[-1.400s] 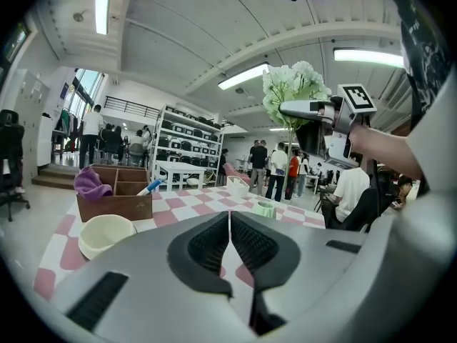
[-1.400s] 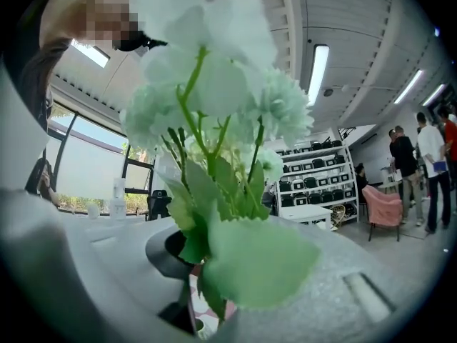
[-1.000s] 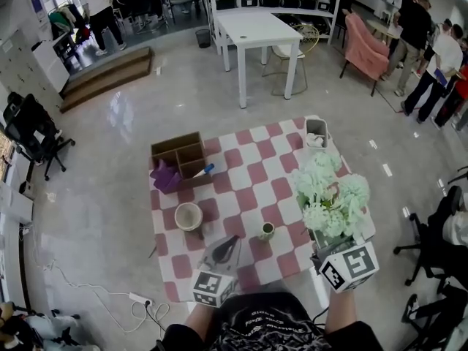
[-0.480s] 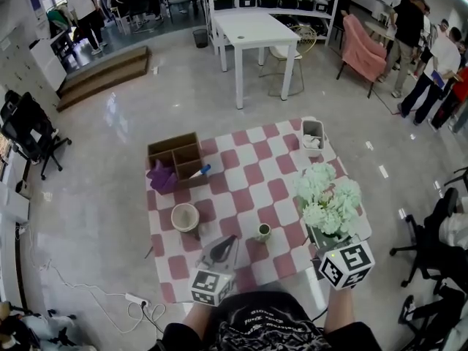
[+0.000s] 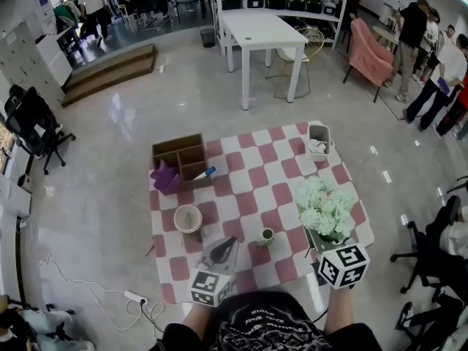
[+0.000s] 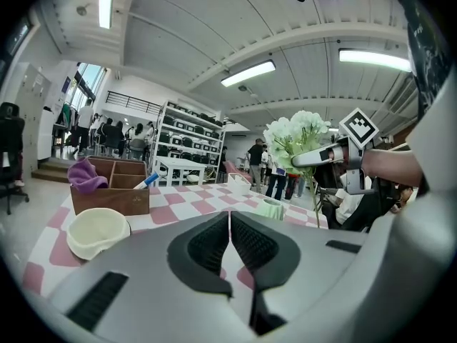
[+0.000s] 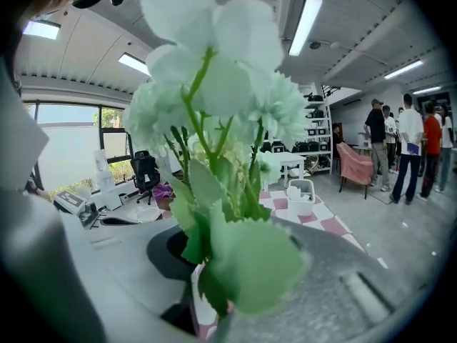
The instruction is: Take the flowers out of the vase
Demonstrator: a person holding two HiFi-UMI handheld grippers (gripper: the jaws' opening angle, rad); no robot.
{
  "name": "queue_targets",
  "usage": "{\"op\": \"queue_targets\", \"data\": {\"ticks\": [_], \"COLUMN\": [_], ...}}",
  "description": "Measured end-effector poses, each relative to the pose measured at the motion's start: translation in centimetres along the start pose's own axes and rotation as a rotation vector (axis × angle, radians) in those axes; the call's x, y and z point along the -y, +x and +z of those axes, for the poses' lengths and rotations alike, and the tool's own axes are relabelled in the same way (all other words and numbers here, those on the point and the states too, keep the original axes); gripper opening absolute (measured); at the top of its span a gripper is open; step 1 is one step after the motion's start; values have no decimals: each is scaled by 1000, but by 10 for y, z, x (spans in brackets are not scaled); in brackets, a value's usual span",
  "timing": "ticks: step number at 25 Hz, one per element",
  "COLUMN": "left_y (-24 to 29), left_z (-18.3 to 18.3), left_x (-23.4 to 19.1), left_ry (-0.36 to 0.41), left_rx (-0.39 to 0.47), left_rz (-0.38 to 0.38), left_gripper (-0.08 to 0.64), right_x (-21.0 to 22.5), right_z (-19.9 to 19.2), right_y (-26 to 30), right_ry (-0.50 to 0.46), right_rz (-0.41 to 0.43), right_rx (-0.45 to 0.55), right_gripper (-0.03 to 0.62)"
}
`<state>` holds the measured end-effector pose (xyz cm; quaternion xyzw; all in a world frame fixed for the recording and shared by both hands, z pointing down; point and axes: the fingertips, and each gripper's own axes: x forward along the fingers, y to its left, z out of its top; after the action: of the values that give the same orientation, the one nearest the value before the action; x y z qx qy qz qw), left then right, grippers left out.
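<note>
Green stems sit pinched between the jaws of the right claw [image 7: 206, 291], which is closed on the flowers [image 7: 214, 98]. The blooms stand directly ahead of and above its tips, and leaves crowd its own view. The flowers are clear of the vase [image 5: 266, 235], which stands upright on the cloth [image 5: 248, 196] with no stems showing in it. It is well off to that claw's left and nearer the left claw [image 5: 228, 246], just ahead of its tips and to their right. Left claw: jaws together, nothing between them, held at the near edge of the cloth. Assessment: removal appears done; the bunch has yet to be set down. Risks noted. First, the hold is on thin stems low down with a heavy head above, so a tilt of the claw could let the bunch pivot or slide out. Second, foliage blocks the right claw's forward view, so any landing spot must be judged from the head view alone. Third, the bunch hangs near the cloth's right margin and, if released there, could roll off the edge. Fourth, the basket [image 5: 318, 139] lies beyond the blooms, ahead of the right claw, and could be knocked if the bunch is laid lengthwise. The vase looks small and light; a careless sweep of the left claw would topple it.
</note>
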<state>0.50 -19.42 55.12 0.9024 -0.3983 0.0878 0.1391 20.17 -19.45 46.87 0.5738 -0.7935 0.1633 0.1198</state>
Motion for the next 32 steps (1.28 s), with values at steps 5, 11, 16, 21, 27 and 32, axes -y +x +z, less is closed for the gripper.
{"op": "queue_targets", "data": {"ticks": [5, 11, 16, 21, 27, 32], "left_y": [0, 1, 6, 7, 5, 4], "left_z": [-3, -6, -8, -11, -8, -9], "left_x": [-3, -14, -11, -18, -24, -28], "left_ry": [-21, -44, -16, -32, -43, -48], "left_rx": [-19, -33, -55, -57, -57, -59], "left_rz": [4, 33, 22, 36, 60, 78], "left_gripper": [15, 15, 15, 15, 15, 15], "right_x": [5, 14, 23, 26, 33, 36], "right_z": [-16, -34, -50, -64, -80, -87], "right_y": [11, 22, 30, 37, 46, 54], "right_ry": [4, 24, 44, 47, 37, 46], "right_rz": [5, 0, -11, -12, -16, -12], "right_rx": [-49, -117, -177, -224, -275, -296], "right_gripper": [110, 109, 109, 109, 109, 109]}}
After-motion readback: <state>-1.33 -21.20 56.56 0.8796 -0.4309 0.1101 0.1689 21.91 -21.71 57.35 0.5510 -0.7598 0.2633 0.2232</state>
